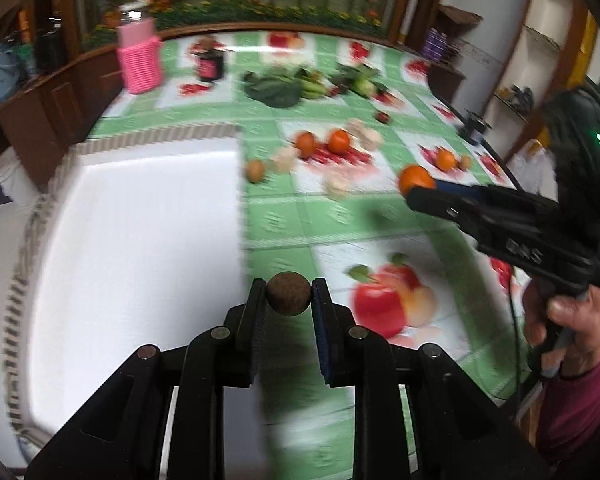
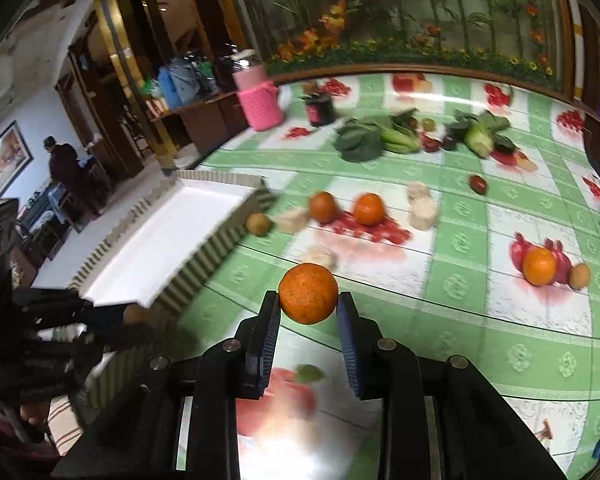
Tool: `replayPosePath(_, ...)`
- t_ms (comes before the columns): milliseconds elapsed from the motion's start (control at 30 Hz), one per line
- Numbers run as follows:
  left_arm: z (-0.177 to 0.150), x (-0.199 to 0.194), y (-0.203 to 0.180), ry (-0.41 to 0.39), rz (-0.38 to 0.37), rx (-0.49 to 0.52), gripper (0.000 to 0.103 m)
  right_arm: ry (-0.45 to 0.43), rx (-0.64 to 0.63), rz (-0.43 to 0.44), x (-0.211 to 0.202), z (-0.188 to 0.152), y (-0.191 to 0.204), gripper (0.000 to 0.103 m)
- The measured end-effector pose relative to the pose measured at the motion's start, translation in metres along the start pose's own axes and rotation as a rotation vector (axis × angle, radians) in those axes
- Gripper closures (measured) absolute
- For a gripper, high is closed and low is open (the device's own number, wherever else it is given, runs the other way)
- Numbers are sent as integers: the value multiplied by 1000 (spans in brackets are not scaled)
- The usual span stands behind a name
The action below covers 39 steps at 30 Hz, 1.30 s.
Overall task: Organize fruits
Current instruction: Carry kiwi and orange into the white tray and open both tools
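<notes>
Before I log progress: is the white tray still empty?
Empty as far as visible: the white tray shows only bare floor in both views; its near end is hidden.

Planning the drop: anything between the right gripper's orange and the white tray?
Nothing visible on the tablecloth between the orange in the right gripper and the white tray. The left gripper, holding a brown fruit, sits at the tray's near corner.
</notes>
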<state>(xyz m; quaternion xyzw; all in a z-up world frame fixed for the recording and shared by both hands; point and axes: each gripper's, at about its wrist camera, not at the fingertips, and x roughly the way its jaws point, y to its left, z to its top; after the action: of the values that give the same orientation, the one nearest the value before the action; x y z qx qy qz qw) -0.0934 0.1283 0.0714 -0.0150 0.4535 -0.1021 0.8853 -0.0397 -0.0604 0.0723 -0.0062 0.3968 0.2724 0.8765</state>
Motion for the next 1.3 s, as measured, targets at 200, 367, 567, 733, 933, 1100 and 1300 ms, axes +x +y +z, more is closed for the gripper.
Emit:
replayPosePath(200, 0, -1, 44, 12, 94, -72, 83, -3, -47, 61, 10, 13, 36, 71)
replayPosePath(367, -5, 2, 74, 22, 141, -116, 83, 12, -111, 109, 28, 26, 72, 71)
replayPosePath(567, -9, 10, 98, 48, 160, -169, 83, 30, -130, 65, 47, 34, 80, 72)
replayPosePath(733, -9, 15, 107, 52, 144, -185, 83, 65, -125, -6, 59, 21, 59, 32)
replayPosePath(933, -6, 18, 106, 50, 126, -184, 83, 136, -119, -28, 89, 8, 48, 33)
replayPosePath(1100, -6, 20, 112, 58, 127, -196, 83, 183, -165, -57, 101, 4, 51, 73)
replayPosePath(1300, -3, 24, 118, 64, 134, -204, 83, 149, -126, -10, 88, 16, 53, 73)
